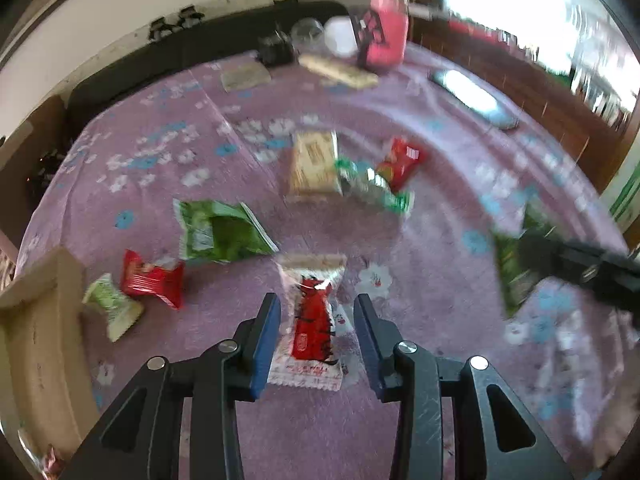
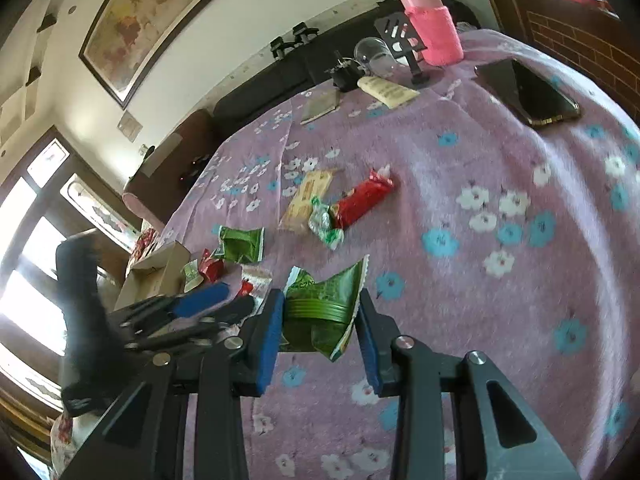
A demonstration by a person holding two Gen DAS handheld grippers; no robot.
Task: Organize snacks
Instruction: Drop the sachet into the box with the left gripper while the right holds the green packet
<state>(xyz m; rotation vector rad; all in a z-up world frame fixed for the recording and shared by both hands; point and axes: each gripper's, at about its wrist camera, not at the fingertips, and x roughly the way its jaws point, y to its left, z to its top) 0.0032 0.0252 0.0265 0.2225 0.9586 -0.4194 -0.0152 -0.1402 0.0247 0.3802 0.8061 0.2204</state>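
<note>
A: Where's the left gripper [image 1: 316,334]?

B: Low over the purple flowered cloth [image 1: 160,152], jaws spread on either side of a clear-ended red candy packet [image 1: 314,322] that lies flat between the blue pads; neither pad is pressing on it.

A: And the right gripper [image 2: 320,330]?

B: Clamped on a green snack bag [image 2: 320,312], crumpled between its pads and held above the cloth (from the left wrist view that bag [image 1: 516,264] is badly blurred).

A: The other snacks?

B: A second green bag [image 1: 218,232] lies left of centre. Beside it is a small red packet [image 1: 154,280] touching a pale green one [image 1: 112,306], both just beside the cardboard box [image 1: 40,340] at the left edge. Further back a beige biscuit pack [image 1: 314,166], a green-and-clear wrapper [image 1: 370,184] and a red wrapper [image 1: 402,160] sit bunched together.

A: At the far end?

B: A pink bottle [image 2: 432,28] and a dark phone [image 2: 532,92]
</note>
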